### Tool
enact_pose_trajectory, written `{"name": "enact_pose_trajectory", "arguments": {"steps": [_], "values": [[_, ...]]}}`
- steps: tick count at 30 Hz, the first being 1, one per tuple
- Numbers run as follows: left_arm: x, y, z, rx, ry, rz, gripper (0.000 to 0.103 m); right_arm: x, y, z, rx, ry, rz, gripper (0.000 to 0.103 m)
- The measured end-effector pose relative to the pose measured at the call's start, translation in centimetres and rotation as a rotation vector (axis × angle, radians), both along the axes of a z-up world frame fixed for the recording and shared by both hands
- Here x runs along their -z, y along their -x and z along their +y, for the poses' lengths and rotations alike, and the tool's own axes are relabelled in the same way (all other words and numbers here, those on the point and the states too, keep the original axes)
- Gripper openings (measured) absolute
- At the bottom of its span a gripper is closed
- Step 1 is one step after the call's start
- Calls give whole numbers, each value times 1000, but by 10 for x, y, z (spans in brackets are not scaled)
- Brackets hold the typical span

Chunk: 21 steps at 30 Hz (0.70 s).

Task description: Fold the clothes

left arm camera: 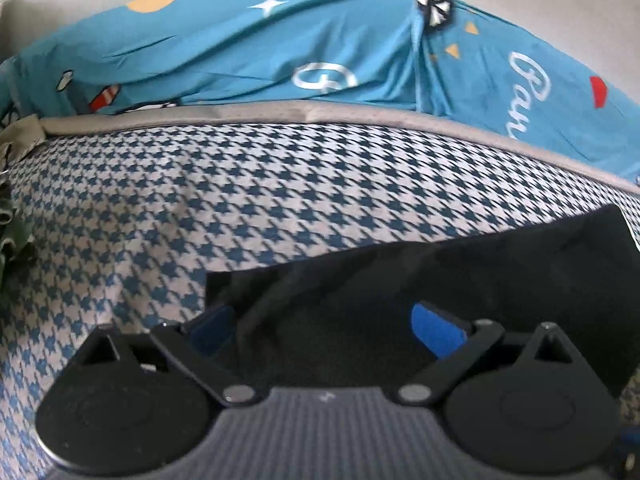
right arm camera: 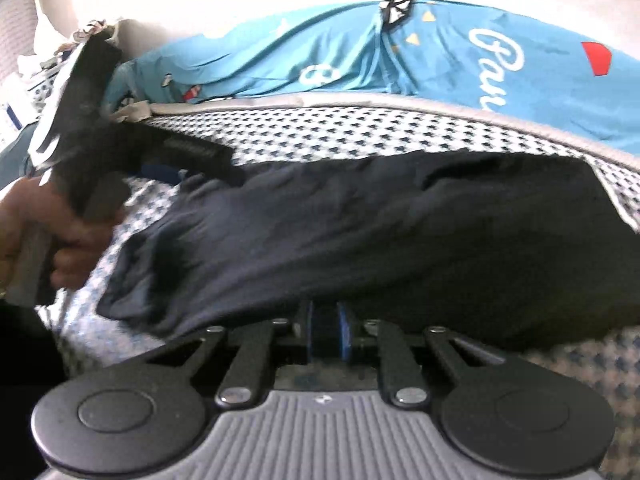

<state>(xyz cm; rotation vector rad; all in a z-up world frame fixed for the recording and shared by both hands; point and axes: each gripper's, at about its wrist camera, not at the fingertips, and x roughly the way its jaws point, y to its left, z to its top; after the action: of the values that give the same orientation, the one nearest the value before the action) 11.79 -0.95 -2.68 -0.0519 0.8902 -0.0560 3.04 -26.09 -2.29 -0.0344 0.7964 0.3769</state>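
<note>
We work over a houndstooth mat (left arm camera: 200,200) that fills most of both views. At twelve o'clock beyond its grey edge lies a bunched turquoise printed sheet (left arm camera: 280,48), which seems to be bedding rather than laundry.

The task's thing, a dark navy garment (right arm camera: 360,232), lies across the middle of the mat and runs from nine to three o'clock in the right wrist view. Its near hem is lifted, probably so a layer can be carried over.

The right gripper (right arm camera: 327,328) sits at six o'clock of its own view, its blue pads drawn together and pinching that near hem.

The left gripper (left arm camera: 324,328) has its jaws wide apart, with dark cloth lying between the blue pads (left arm camera: 436,332) and nothing pinched. We judge it is either letting go of an edge or about to take one; this moment fits both.

Only the right wrist view shows the garment's full spread, and the person's hand (right arm camera: 68,232) on the left tool's handle at nine o'clock. The left wrist view alone shows the garment's straight corner (left arm camera: 212,280) against the mat and some olive cloth (left arm camera: 16,216) at nine o'clock.
</note>
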Motion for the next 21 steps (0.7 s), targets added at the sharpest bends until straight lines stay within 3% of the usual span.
{"name": "enact_pose_trajectory", "arguments": {"steps": [9,18,21], "values": [[12,5,-37,99,-57,-16,103,8,-34,-26,102,-14,-8,15],[23,1,-45,111,-57,-10,103,19,-33,-1,-12,-53,29,15],[28,-1,-42,106,-52,0,103,23,-31,4,-29,-24,45,16]]}}
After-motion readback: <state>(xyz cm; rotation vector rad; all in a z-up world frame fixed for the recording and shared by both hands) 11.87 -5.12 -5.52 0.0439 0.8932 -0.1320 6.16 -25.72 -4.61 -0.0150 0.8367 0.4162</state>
